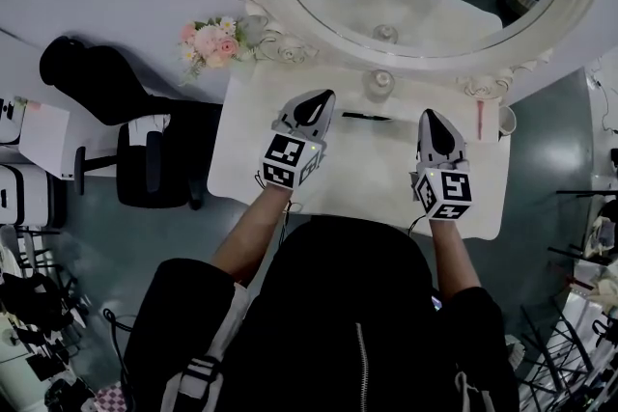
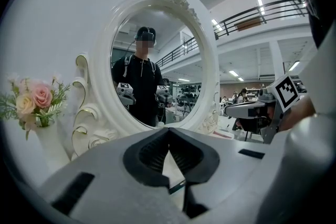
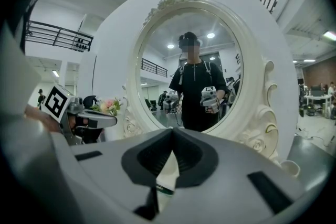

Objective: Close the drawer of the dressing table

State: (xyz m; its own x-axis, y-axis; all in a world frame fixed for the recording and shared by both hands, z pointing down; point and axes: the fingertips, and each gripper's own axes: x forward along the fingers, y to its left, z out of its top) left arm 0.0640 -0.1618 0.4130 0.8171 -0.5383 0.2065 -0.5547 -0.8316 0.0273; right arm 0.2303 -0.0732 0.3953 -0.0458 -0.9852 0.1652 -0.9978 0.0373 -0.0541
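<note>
The white dressing table (image 1: 251, 169) fills the middle of the head view, with its oval mirror (image 1: 415, 24) at the back. The drawer does not show in any view; the person's body hides the table's front. My left gripper (image 1: 323, 98) hovers over the left half of the tabletop, shut, with nothing in it. My right gripper (image 1: 429, 116) hovers over the right half, also shut and empty. In the left gripper view the jaws (image 2: 168, 130) meet at their tips and face the mirror (image 2: 157, 60). In the right gripper view the gripper (image 3: 172, 130) is the same, facing the mirror (image 3: 194, 76).
A black pen (image 1: 367, 117) and a glass jar (image 1: 379, 84) lie on the tabletop between the grippers. A white cup (image 1: 507, 121) and a pink item (image 1: 480, 116) stand at the right. Flowers (image 1: 210, 41) sit at the back left. A black chair (image 1: 154, 159) stands left of the table.
</note>
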